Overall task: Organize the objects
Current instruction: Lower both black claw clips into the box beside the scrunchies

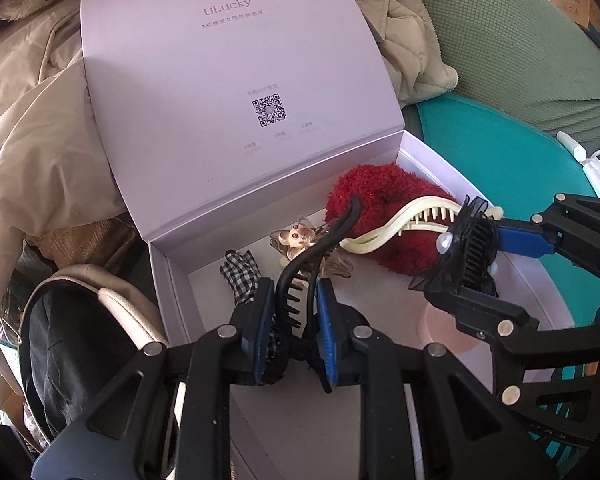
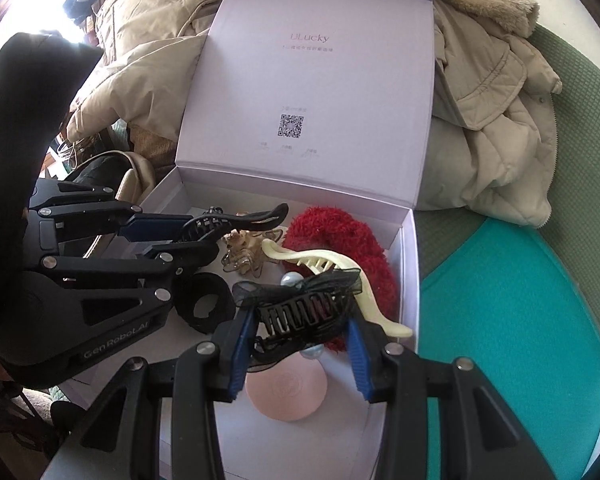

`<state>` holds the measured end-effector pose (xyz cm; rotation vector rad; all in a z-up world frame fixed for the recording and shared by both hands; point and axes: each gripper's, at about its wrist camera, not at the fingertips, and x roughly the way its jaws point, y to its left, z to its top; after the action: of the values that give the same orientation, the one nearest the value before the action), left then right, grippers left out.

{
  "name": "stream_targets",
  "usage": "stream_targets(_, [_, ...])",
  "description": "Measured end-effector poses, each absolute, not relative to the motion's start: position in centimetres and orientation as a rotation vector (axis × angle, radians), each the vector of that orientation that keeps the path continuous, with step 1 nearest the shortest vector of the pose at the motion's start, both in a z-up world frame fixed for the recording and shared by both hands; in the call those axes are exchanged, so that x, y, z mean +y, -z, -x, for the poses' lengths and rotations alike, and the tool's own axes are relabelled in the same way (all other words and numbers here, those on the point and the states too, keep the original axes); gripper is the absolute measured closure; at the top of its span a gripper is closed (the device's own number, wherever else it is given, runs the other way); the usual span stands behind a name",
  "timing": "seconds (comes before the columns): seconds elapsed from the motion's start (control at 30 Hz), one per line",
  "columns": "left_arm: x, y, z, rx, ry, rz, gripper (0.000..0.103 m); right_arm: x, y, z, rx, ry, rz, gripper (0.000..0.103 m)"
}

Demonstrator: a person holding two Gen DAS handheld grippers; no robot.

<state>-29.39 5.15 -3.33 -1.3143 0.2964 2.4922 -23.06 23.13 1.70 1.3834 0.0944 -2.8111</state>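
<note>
both over the open lilac box (image 2: 410, 240): left tongs (image 1: 296, 300) grip a black claw clip (image 1: 300, 276), right tongs (image 2: 300, 332) grip a black bow clip (image 2: 304, 312).

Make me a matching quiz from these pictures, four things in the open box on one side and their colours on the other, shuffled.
Things:
1. fluffy scrunchie
2. wavy hair claw
3. round compact
4. claw in the left hand-held gripper

Colours:
A. pale pink
B. black
C. red
D. cream

Pairs: 1-C, 2-D, 3-A, 4-B
</note>
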Motion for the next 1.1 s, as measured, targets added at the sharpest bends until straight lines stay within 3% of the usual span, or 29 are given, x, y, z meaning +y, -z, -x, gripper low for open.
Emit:
stream_targets(0.17, [5.4,3.4,29.2,0.322,-2.486,1.308,0.077,23.1,-1.5,22.7,0.105,2.816,-1.4,0.061])
stream_targets(0.33, [5.8,3.4,28.9,0.342,-2.469,1.297,0.062,23.3,-1.3,22.8,0.113,2.823,-1.429,0.056])
stream_targets(0.57, [6.6,3.8,28.9,0.401,-2.485,1.29,0.06,23.0,-0.9,22.8,0.188,2.822,-1.465,0.054])
stream_targets(0.73, [6.2,3.4,28.9,0.356,-2.489,1.278,0.06,22.9,-0.8,22.8,0.198,2.81,-1.48,0.049])
stream_targets(1.1, [4.5,2.2,29.0,0.267,-2.521,1.299,0.06,23.4,-1.8,22.6,0.168,2.847,-1.441,0.047])
